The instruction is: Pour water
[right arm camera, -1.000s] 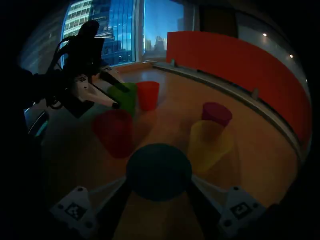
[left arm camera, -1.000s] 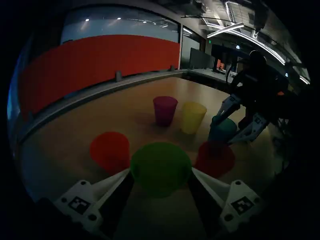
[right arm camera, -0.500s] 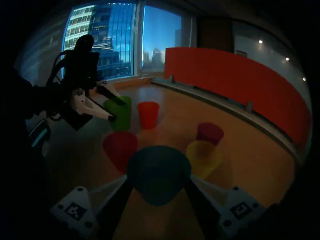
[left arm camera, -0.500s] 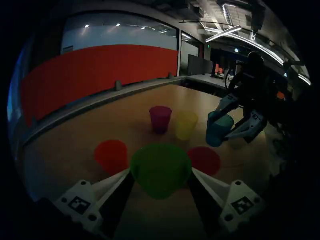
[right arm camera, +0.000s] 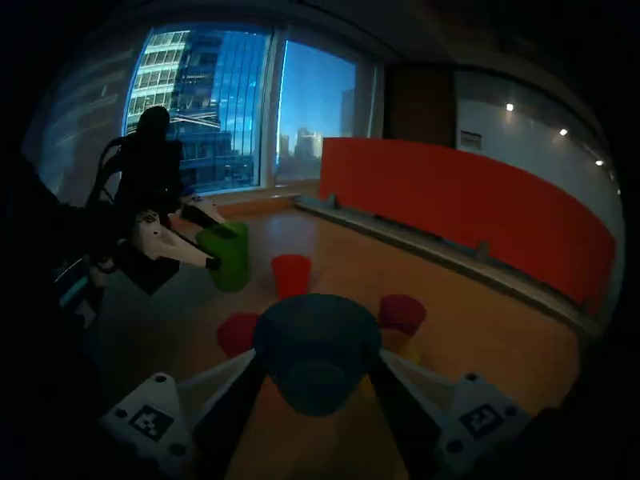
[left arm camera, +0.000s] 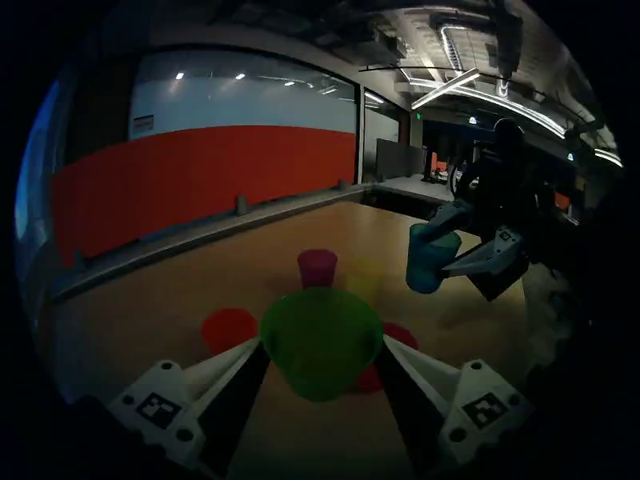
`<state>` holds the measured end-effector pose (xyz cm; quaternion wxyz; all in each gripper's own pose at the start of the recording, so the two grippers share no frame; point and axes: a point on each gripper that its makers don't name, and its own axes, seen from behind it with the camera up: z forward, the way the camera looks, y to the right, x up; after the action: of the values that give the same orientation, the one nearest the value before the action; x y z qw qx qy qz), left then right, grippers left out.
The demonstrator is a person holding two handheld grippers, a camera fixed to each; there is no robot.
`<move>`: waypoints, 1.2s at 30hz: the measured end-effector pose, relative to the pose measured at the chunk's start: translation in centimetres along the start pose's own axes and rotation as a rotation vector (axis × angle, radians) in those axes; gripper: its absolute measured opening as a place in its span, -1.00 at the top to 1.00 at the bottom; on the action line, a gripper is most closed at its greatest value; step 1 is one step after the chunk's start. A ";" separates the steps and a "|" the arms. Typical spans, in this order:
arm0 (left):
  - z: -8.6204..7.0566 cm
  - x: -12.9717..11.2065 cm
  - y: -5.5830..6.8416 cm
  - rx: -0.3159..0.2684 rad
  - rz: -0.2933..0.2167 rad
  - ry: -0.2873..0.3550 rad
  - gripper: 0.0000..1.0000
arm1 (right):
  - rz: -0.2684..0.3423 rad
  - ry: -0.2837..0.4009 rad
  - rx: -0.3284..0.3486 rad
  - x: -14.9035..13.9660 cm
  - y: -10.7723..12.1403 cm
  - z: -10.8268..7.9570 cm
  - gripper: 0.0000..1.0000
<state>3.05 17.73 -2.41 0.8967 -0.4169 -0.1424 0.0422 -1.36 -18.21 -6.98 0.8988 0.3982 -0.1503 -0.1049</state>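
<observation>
**Q:** What's nearest you right now?

**A:** My left tongs [left arm camera: 320, 346] are clamped on a green cup [left arm camera: 322, 376], one finger pressed against each side of its upper wall. My right tongs [right arm camera: 317, 356] grasp a teal cup [right arm camera: 317, 388] the same way. Both cups are upright and held up off the tabletop [left arm camera: 160, 296].

**Q:** How do you expect them to handle?

**A:** I judge them to be thin plastic, so they're light, smooth and tapered. A loose pinch could let one slide, and a hard squeeze could buckle the wall. The best hold seems to be high on the side, where the rim stiffens the cup. I can't tell whether either one holds water. A filled cup would weigh more and slosh as I tip it, so I'd tilt it slowly, with its lip over the other cup's mouth.

**Q:** And farther out?

**A:** Just past the green cup, an orange cup [left arm camera: 226, 328] and a red cup [left arm camera: 398, 334] stand on the tabletop. Beyond them is a magenta cup [left arm camera: 318, 266], with a dim yellow cup [left arm camera: 366, 284] just beside it.
</observation>
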 end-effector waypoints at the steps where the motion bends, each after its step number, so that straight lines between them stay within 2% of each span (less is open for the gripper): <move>1: -0.2 0.3 0.1 0.002 0.001 0.009 -0.72 | 0.000 0.009 -0.001 0.4 -0.1 -0.1 -0.74; 9: -1.7 2.2 0.6 0.005 -0.008 0.079 -0.72 | 0.004 0.070 -0.012 2.7 -0.5 -0.3 -0.74; 18: -2.8 3.8 1.2 0.009 -0.004 0.128 -0.72 | 0.017 0.149 -0.014 5.6 -1.1 -0.1 -0.75; 27: -3.4 4.5 2.2 -0.003 0.001 0.157 -0.72 | 0.014 0.219 -0.018 8.1 -1.4 0.2 -0.75; 36: -3.8 5.2 2.9 -0.021 0.015 0.188 -0.73 | 0.009 0.244 -0.010 9.7 -1.6 0.5 -0.76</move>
<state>9.22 17.83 -5.76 0.9014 -0.4293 -0.0551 0.0081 7.41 -22.56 -6.06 0.9128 0.4029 -0.0413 -0.0522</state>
